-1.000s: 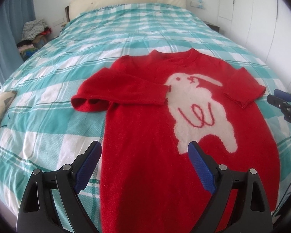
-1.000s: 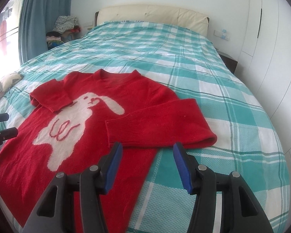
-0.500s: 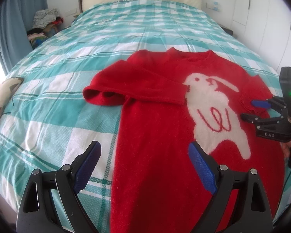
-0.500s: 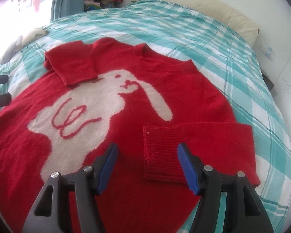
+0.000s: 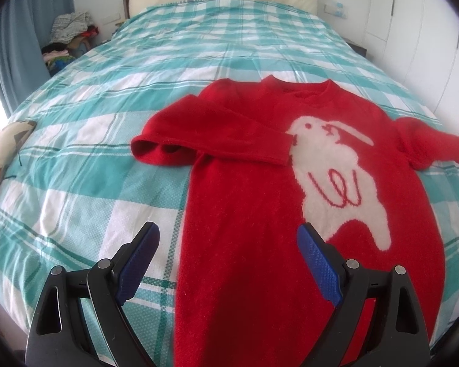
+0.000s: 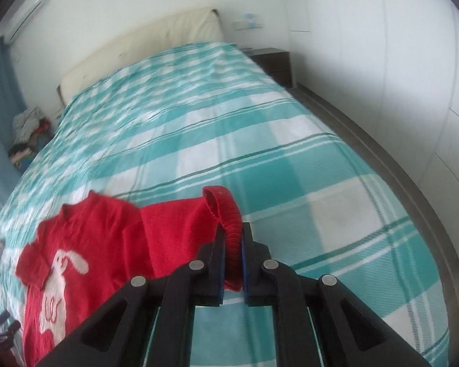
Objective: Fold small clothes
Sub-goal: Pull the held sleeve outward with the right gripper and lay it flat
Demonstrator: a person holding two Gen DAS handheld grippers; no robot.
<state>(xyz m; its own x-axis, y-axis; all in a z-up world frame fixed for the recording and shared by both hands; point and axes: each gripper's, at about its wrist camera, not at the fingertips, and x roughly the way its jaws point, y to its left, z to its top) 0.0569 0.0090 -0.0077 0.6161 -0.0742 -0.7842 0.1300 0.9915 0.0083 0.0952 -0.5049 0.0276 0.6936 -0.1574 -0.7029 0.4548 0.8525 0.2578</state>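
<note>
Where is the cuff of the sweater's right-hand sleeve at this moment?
In the right wrist view, the ribbed cuff is pinched in the right tool, pulled out over the checked bedspread, to the right of the sweater.

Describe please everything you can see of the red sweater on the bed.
The red sweater is a small fuzzy knit with a round neck and a white rabbit figure on the chest. It lies front up on the teal checked bedcover. One sleeve is folded across the chest, its cuff reaching the rabbit. The other sleeve is pulled out sideways: the right gripper has just closed its jaws on that ribbed cuff and holds it. The left gripper hovers open above the lower body.
</note>
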